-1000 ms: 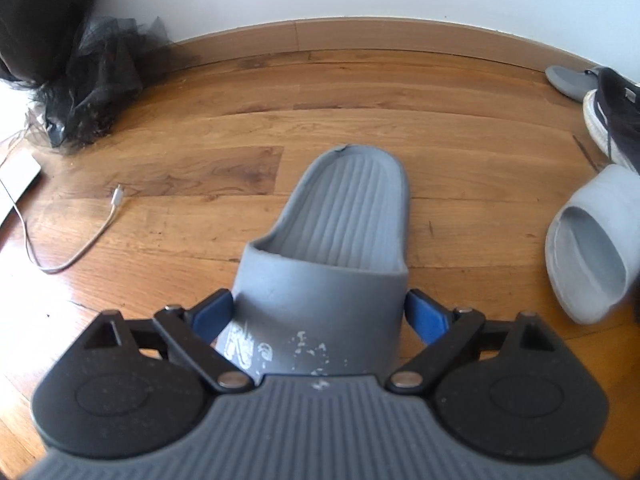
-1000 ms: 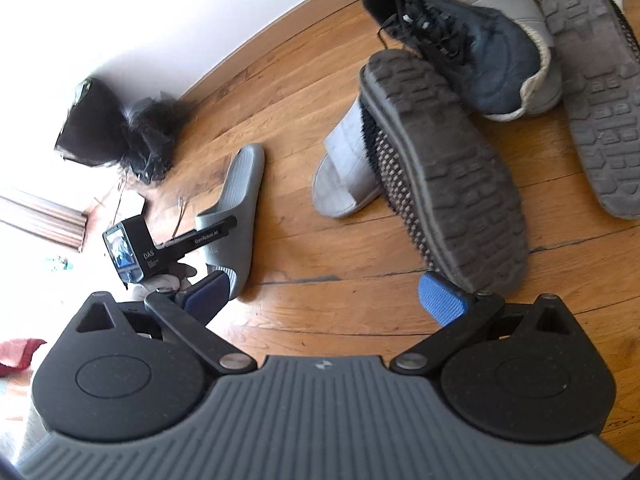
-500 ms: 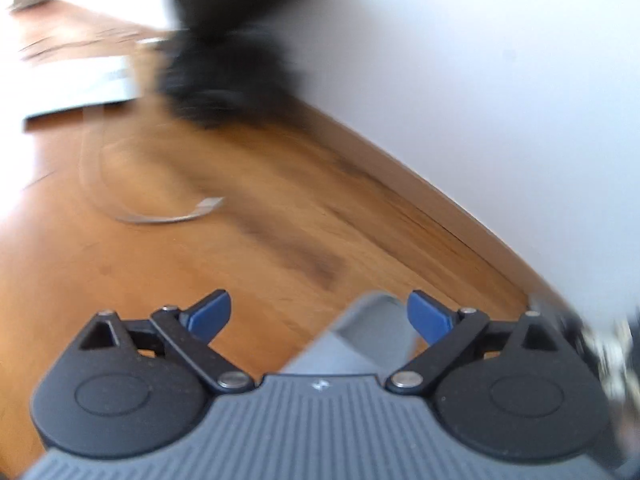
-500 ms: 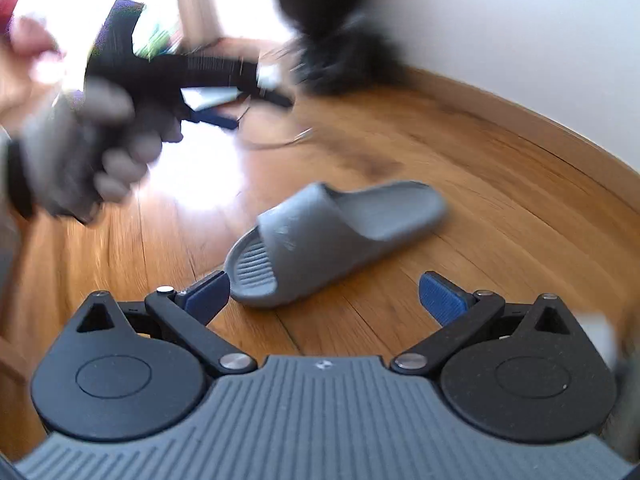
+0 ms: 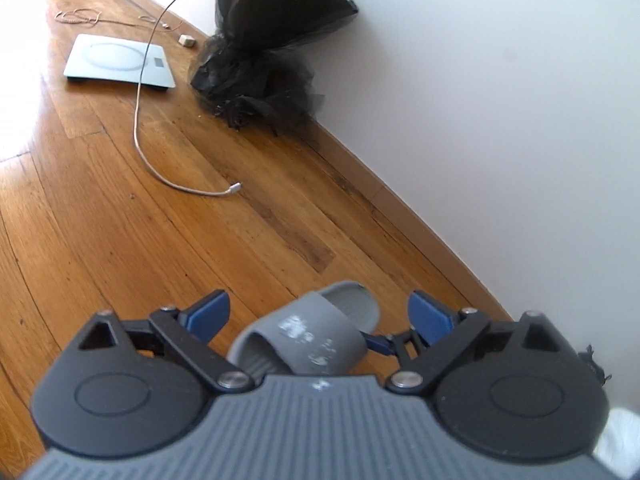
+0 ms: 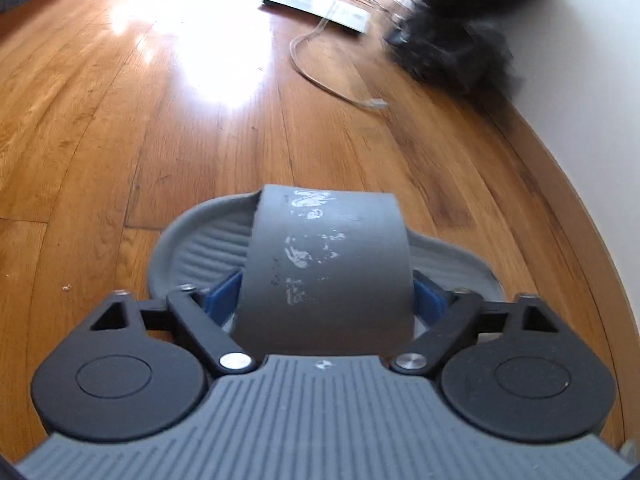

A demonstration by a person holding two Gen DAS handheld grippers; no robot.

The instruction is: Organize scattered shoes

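Observation:
A grey slipper (image 6: pixel 328 264) lies on the wooden floor (image 6: pixel 120 160) near the baseboard, its strap bearing worn white print. My right gripper (image 6: pixel 326 296) straddles that strap, one blue pad (image 6: pixel 224 296) at each edge. Its jaws are closing, and I see no squeeze in the strap. In the left wrist view the same slipper (image 5: pixel 304 336) lies below and between the fingers of my left gripper (image 5: pixel 320 314), which hangs open above it without touching. A blue fingertip of the right gripper (image 5: pixel 380 344) shows beside the strap there.
A black bag (image 5: pixel 272 40) slumps against the white wall. A flat white scale (image 5: pixel 120 62) and a loose white cable (image 5: pixel 160 168) lie on the floor beyond. The baseboard (image 5: pixel 400 204) runs along the right. Something white with a black lace (image 5: pixel 596 364) sits at the lower right.
My left gripper let go of the grey slipper, rose and rolled. My right gripper swung from the shoe pile to the slipper, came down over its strap and narrowed.

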